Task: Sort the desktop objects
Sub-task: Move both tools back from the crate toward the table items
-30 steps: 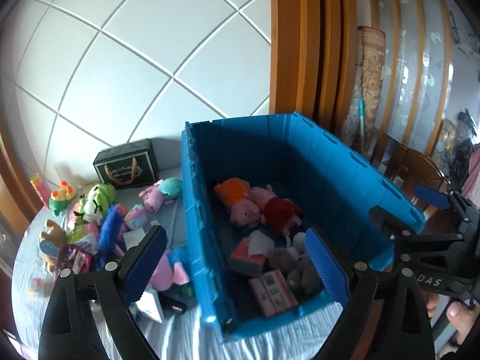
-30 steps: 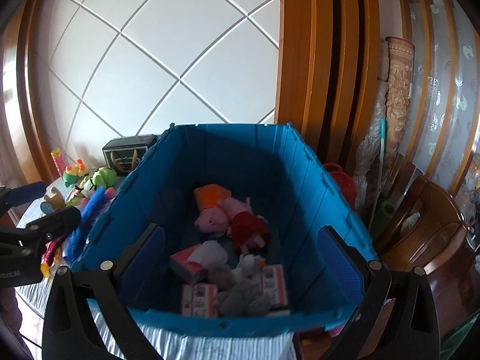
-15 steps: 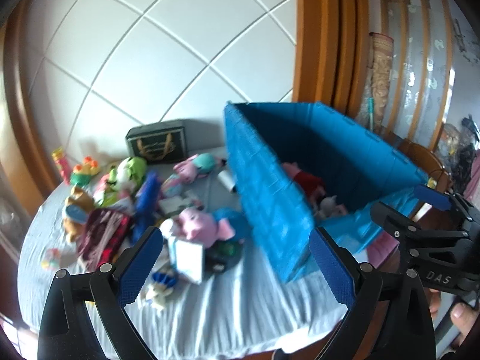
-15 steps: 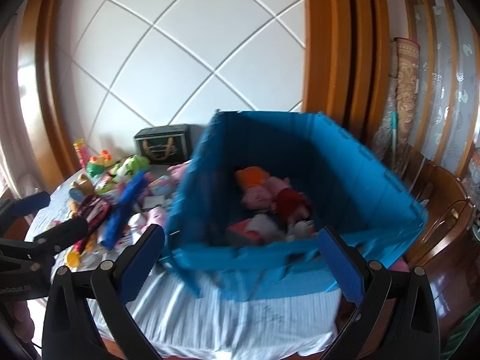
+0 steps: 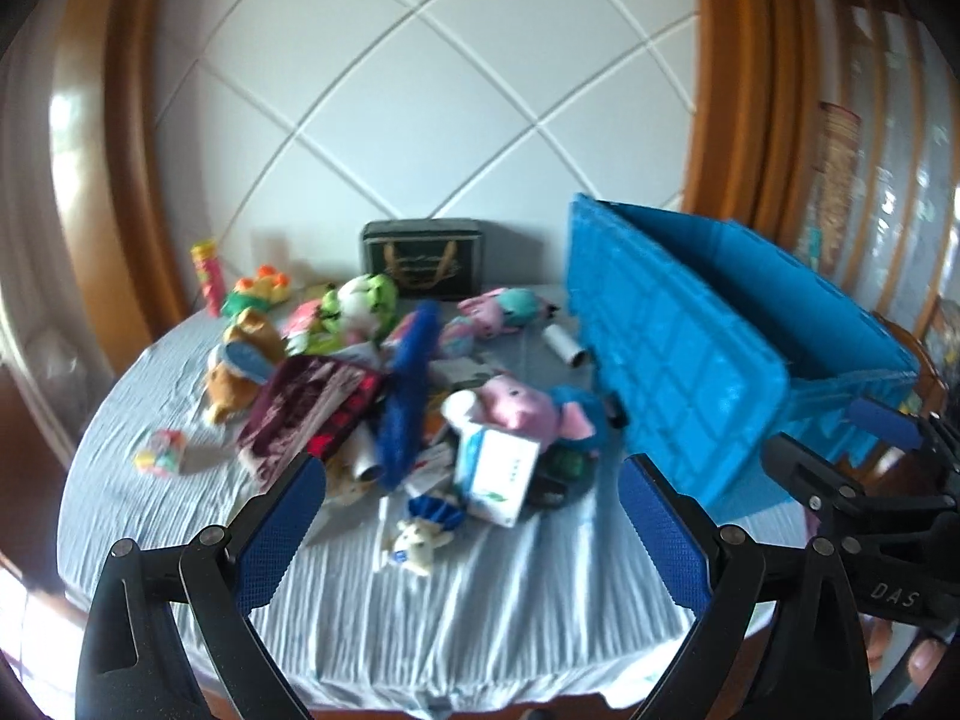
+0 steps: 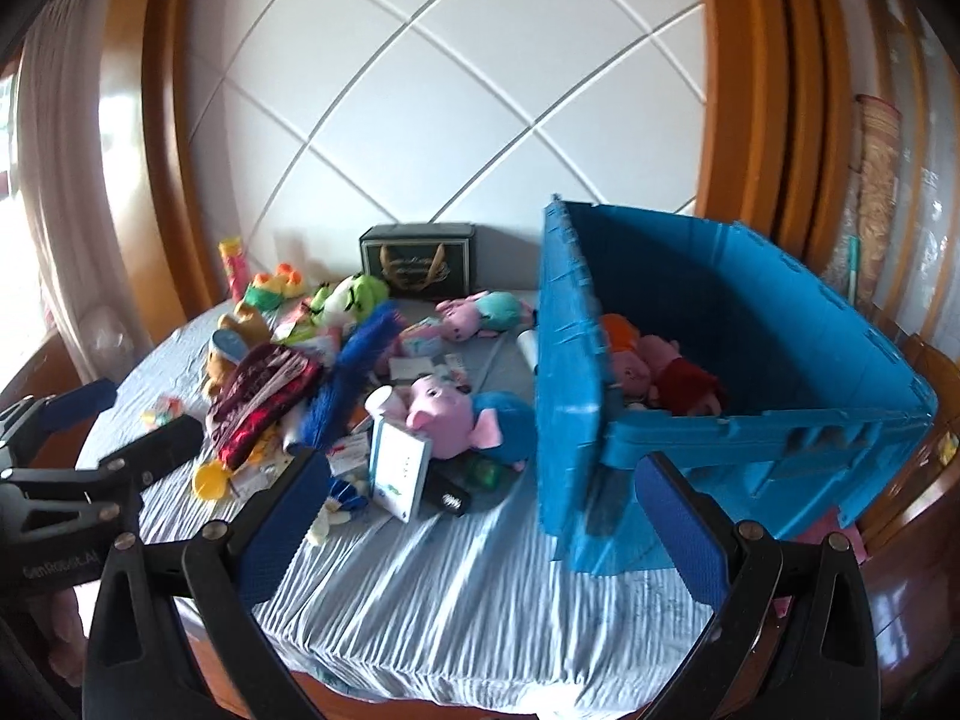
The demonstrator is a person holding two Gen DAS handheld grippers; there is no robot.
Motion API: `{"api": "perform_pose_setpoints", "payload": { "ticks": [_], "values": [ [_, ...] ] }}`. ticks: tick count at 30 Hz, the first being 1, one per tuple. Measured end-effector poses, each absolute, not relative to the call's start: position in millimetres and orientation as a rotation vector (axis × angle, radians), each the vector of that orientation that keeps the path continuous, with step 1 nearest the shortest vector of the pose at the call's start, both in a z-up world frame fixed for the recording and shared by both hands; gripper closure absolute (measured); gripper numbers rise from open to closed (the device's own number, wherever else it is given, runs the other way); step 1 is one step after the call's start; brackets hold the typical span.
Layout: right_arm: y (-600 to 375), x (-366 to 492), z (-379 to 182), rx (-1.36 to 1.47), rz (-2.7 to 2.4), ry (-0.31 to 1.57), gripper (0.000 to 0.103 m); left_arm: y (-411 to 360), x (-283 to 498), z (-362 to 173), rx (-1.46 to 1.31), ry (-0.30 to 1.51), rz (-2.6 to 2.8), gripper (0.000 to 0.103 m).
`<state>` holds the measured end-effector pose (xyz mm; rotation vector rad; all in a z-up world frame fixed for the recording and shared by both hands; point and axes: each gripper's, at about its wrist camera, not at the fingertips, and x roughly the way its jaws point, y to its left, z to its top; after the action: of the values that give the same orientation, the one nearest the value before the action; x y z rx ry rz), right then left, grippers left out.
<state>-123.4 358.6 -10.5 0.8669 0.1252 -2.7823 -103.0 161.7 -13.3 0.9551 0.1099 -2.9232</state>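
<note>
Toys and small boxes lie heaped on the round table's ribbed pale-blue cloth (image 5: 492,600), left of the crate. At the far left stand a slim pink-and-yellow tube (image 5: 206,278), upright, and an orange-green plush (image 5: 255,291). Next comes a brown plush (image 5: 240,360), then a flat maroon patterned pouch (image 5: 312,414) slanting toward the wall. A fuzzy blue duster (image 5: 408,396) runs with its long axis from the near edge toward the wall. Beside it a soft pink pig plush (image 5: 522,414) in blue lies on its side, snout leftward, touching a tilted white carton (image 5: 495,474). Behind the heap sits a dark rectangular box (image 5: 423,267). Rightmost, the hard ribbed blue plastic crate (image 6: 750,396) holds two more pig plushes (image 6: 654,369). The left gripper (image 5: 471,525) and right gripper (image 6: 480,516) both gape wide, holding nothing, above the table's near edge.
</note>
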Motion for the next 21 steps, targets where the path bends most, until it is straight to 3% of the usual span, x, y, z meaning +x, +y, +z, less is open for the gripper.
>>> {"api": "perform_pose_setpoints", "payload": {
  "ticks": [21],
  "values": [
    [252.6, -262.3, -111.0, 1.084, -2.411, 0.154, 0.000, 17.8, -188.0, -113.9, 1.132, 0.208, -2.533, 0.004]
  ]
}}
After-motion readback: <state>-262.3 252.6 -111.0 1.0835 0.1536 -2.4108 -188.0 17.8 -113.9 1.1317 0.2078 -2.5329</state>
